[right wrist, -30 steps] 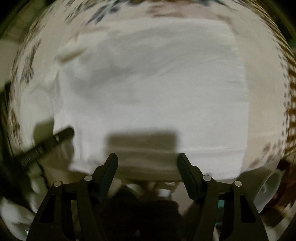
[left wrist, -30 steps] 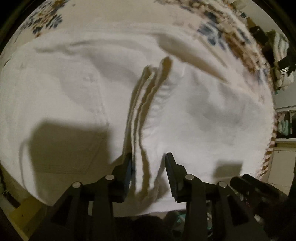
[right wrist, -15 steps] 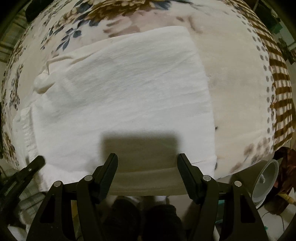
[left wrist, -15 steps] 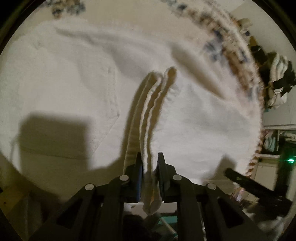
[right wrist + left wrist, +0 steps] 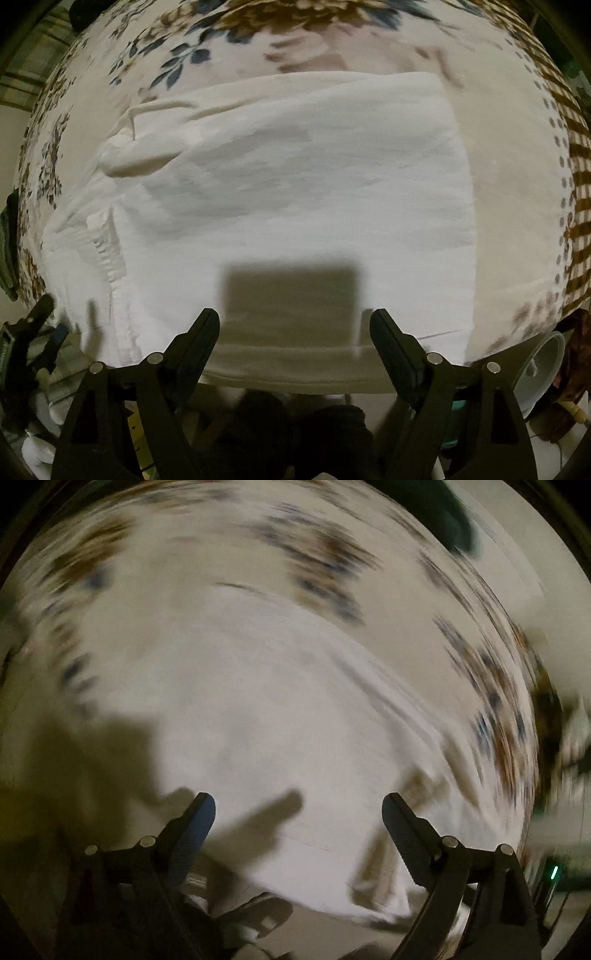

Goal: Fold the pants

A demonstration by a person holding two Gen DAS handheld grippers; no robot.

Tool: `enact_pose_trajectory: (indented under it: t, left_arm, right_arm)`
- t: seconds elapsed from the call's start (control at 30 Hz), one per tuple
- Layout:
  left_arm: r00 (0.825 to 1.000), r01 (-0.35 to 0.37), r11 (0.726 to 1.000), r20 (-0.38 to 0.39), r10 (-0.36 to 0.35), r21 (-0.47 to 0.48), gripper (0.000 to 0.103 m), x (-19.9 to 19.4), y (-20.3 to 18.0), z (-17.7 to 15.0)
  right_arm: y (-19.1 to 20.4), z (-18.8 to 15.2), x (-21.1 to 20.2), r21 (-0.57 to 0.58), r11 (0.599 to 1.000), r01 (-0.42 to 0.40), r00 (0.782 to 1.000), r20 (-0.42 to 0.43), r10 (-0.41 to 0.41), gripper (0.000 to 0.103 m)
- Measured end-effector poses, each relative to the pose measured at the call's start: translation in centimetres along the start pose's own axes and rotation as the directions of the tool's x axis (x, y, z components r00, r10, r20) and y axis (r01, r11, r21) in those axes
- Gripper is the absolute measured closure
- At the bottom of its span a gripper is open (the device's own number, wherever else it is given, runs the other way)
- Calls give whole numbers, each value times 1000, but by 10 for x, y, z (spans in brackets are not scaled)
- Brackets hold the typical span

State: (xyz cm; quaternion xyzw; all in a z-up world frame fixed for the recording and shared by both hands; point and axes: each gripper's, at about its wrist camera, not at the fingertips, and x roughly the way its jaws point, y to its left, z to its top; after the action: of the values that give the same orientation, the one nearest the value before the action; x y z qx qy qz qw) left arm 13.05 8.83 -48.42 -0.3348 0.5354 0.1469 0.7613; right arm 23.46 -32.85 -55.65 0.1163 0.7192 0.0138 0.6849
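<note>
White pants [image 5: 295, 206] lie folded flat on a floral bedspread [image 5: 258, 40], the elastic waistband at the left. My right gripper [image 5: 294, 325] is open and empty, hovering over the pants' near edge. The left wrist view is motion-blurred: the white pants [image 5: 266, 720] fill its middle, and my left gripper [image 5: 298, 812] is open and empty above their near edge. The other gripper [image 5: 33, 325] shows at the lower left of the right wrist view.
The bedspread has a brown checked border [image 5: 580, 206] at the right. A white bowl-like object [image 5: 543, 369] sits below the bed's right edge. Dark green cloth [image 5: 7, 243] lies at the left edge.
My left gripper was shut on the bunched waistband; it has let go, opened wide and swung away fast. The pants now lie flatter. My right gripper stayed open and barely moved.
</note>
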Motion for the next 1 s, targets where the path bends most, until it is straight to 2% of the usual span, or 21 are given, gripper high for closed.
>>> enact_pose_trajectory:
  t: [0.03, 0.07, 0.1, 0.13, 0.17, 0.23, 0.27, 0.3, 0.37, 0.4, 0.47, 0.53, 0.57, 0.6, 0.67, 0.77, 0.8, 0.83, 0.87, 0.93, 1.0]
  left_arm:
    - [1000, -14, 999, 20, 14, -35, 11, -1, 10, 1]
    - [997, -55, 996, 46, 58, -66, 11, -1, 24, 2]
    - [995, -82, 993, 54, 87, -81, 11, 3, 39, 5]
    - [995, -82, 992, 43, 86, -96, 11, 11, 48, 7]
    - [997, -69, 991, 35, 74, -112, 13, 16, 54, 9]
    - [999, 24, 983, 32, -18, -180, 13, 33, 70, 14]
    - [998, 57, 976, 35, -51, -210, 17, 41, 74, 15]
    - [995, 92, 968, 46, -83, -232, 34, 46, 77, 17]
    - [993, 105, 962, 82, -88, -252, 41, 52, 76, 20]
    - [987, 127, 962, 130, -97, -243, 55, 50, 76, 21]
    - [979, 157, 965, 163, -124, -212, 63, 49, 70, 19]
    - [969, 198, 954, 188, -157, -225, 62, 51, 74, 16]
    - [966, 215, 946, 193, -170, -244, 58, 58, 71, 15]
    - [952, 274, 921, 212, -219, -278, 48, 64, 78, 14]
    - [932, 334, 891, 246, -265, -307, 40, 68, 83, 19]
    - [947, 280, 915, 237, -215, -289, 42, 68, 69, 26]
    - [953, 254, 925, 235, -190, -282, 64, 66, 63, 27]
    - [956, 242, 933, 231, -181, -268, 70, 64, 59, 29]
    - [964, 182, 959, 231, -131, -215, 73, 58, 45, 32]
    - [960, 114, 986, 268, -79, -119, 77, 41, 27, 30]
    - [947, 66, 997, 317, -52, -33, 78, 20, -2, 28]
  right_arm:
    - [4, 3, 2, -7, 1000, 8, 1000, -6, -8, 18]
    - [9, 6, 5, -12, 1000, 22, 1000, -16, -22, 18]
    - [13, 19, 13, -11, 999, 30, 999, -24, -30, 18]
    - [17, 23, 16, -9, 999, 40, 999, -36, -41, 18]
    - [21, 25, 20, -6, 999, 44, 998, -49, -44, 18]
    - [25, 27, 25, -3, 999, 47, 997, -56, -47, 18]
    - [28, 29, 27, -4, 998, 56, 997, -56, -56, 18]
    - [32, 31, 28, -6, 998, 66, 996, -57, -66, 18]
    - [39, 26, 31, -7, 997, 75, 995, -59, -76, 18]
    - [48, 26, 36, -8, 997, 79, 995, -59, -79, 18]
    - [48, 24, 35, -11, 996, 92, 994, -61, -93, 18]
    - [49, 19, 36, -10, 995, 97, 993, -59, -97, 18]
    - [51, 21, 36, -12, 995, 98, 993, -61, -99, 18]
    - [62, 12, 39, -14, 995, 101, 993, -61, -101, 18]
    - [60, 14, 37, -22, 994, 105, 993, -59, -107, 17]
    - [60, 7, 46, -25, 994, 109, 992, -54, -110, 17]
    - [60, 7, 46, -23, 994, 109, 993, -51, -110, 17]
    - [62, 8, 45, -18, 994, 109, 993, -46, -109, 17]
    - [61, 8, 44, -9, 994, 108, 993, -39, -108, 18]
    - [59, 5, 39, 1, 994, 109, 994, -29, -109, 18]
    - [61, 6, 35, -6, 992, 127, 992, 0, -127, 18]
